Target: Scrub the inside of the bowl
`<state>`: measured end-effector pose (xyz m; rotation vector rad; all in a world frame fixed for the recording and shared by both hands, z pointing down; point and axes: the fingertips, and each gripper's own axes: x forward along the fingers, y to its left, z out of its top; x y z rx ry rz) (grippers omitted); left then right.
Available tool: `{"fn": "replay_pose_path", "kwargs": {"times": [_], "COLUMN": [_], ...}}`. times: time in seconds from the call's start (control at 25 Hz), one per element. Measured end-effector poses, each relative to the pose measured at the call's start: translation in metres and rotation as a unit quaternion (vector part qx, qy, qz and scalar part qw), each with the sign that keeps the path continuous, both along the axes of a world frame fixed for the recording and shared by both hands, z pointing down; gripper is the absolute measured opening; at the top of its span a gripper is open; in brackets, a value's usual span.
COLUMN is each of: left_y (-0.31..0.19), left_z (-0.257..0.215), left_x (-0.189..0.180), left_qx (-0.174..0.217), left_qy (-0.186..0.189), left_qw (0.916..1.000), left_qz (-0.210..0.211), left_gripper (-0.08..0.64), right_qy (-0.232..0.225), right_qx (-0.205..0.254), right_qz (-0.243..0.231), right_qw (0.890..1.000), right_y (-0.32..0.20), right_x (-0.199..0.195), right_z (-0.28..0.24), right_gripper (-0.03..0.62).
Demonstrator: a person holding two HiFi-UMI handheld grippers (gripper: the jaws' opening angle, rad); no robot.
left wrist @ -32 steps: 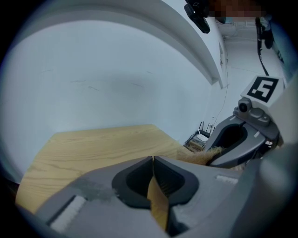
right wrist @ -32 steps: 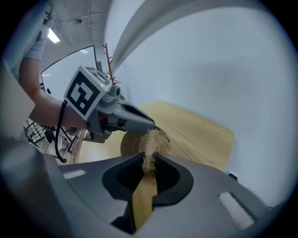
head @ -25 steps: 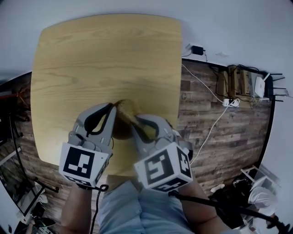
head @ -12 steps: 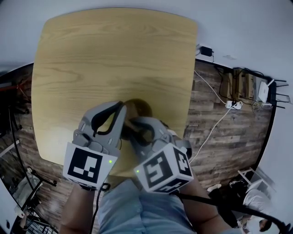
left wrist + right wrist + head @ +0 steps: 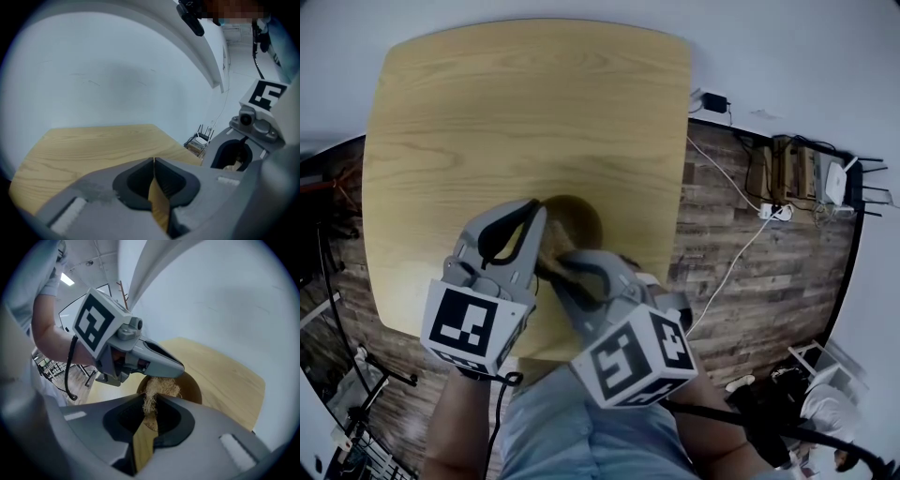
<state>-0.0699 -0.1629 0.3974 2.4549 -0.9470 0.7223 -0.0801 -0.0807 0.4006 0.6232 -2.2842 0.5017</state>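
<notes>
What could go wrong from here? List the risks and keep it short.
1. The left tool pinches only the thin rim of the bowl. Scrubbing pressure could twist the bowl loose or tip it.
2. The right tool seems to hold the scrubber by a narrow strip, so it might slide or pull out mid-stroke.

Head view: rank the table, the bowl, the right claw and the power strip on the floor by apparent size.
1. Table.
2. Right claw, though being nearest the camera inflates it.
3. Bowl. It is partly covered, so its place below the claw is unsure.
4. Power strip.
</notes>
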Motion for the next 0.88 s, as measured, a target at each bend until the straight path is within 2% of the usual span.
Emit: {"fn": "replay_pose_path", "kwargs": {"times": [0.28, 0.52, 0.88], "left_y": [-0.001, -0.001, 0.008], "left_z": [0.002, 0.013, 0.002], "left_x": [-0.004, -0.017, -0.031], "left_qx": [0.015, 0.007, 0.044], "left_qy": [0.005, 0.024, 0.014], "left_qw": [0.9999, 0.9989, 0.9958], "left_qz": [0.001, -0.039, -0.079], "left_gripper": [0.032, 0.035, 0.058], "right_qy": [0.001, -0.014, -0.016], "right_qx": [0.002, 0.016, 0.043], "right_qz": [-0.009, -0.002, 0.041], "right_qw": [1.0, 1.0, 0.998], "right_y": [0.02, 0.037, 0.047], "right_x": [0.01, 0.016, 0.043], "right_z": [-0.018, -0.037, -0.05], "right_gripper": [0.051, 0.052, 0.054]}}
